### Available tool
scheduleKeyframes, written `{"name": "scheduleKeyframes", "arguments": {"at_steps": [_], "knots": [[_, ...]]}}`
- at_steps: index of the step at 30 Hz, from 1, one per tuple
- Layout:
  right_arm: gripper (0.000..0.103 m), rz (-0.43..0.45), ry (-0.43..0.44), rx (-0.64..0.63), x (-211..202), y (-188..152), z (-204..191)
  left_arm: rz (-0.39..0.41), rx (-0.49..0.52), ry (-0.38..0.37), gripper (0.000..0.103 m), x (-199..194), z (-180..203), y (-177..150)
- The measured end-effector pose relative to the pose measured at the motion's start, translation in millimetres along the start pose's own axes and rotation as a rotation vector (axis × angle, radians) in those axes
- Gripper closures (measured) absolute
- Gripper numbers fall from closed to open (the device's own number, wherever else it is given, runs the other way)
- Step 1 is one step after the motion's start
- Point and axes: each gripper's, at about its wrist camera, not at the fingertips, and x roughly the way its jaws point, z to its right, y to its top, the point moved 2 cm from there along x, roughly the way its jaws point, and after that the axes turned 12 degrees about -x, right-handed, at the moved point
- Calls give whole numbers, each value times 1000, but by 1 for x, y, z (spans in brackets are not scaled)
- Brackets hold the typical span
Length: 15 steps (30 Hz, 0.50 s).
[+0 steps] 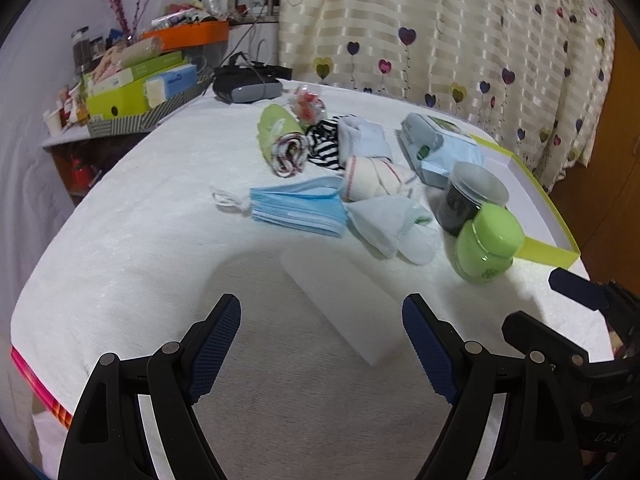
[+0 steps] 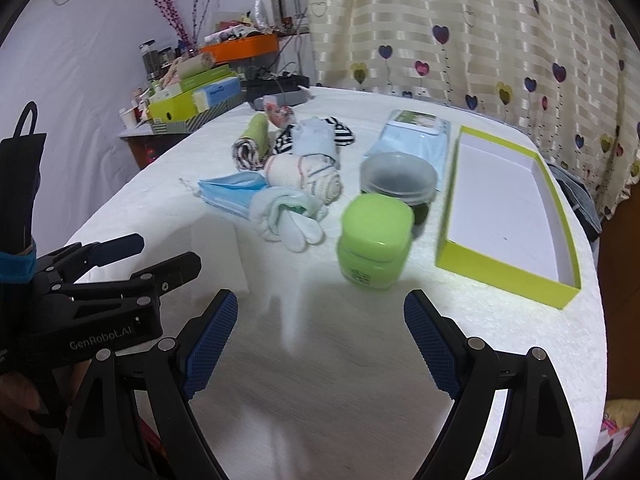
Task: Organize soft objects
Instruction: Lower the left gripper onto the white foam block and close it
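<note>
Nothing sorted yet by the look of it: the lime-green box (image 2: 508, 216) sits at the right side of the table, its white inside bare, while the soft things lie in a loose heap at mid-table. There is the stack of blue face masks (image 1: 298, 206), pale blue socks (image 1: 394, 224) touching its right edge, a rolled white towel with red stripes (image 1: 380, 180) just behind, a black-and-white striped cloth (image 1: 326, 144) and a rolled striped cloth (image 1: 288, 154) further back. Two hard items stand between heap and box: a green jar (image 2: 374, 240) and a dark jar with a clear lid (image 2: 398, 178) behind it. A white block (image 1: 344, 304) lies nearest the left gripper (image 1: 322, 344), which hovers with jaws spread wide and nothing between them; the right gripper (image 2: 320, 344) is just as wide and just as empty. So the whole job remains, I'd say. The surface is a white textured cloth (image 1: 140, 220); behind hangs a striped heart-print curtain (image 2: 500, 32), and a cluttered side shelf (image 1: 132, 92) sits to the left.
</note>
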Motion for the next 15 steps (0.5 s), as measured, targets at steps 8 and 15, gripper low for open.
{"name": "scheduleKeyframes", "arguments": {"at_steps": [8, 15], "knots": [[17, 17, -4, -15, 3, 11, -2, -57, -79, -42, 19, 19, -9, 5], [17, 23, -19, 0, 1, 12, 12, -104, -55, 1, 19, 55, 9, 7]]}}
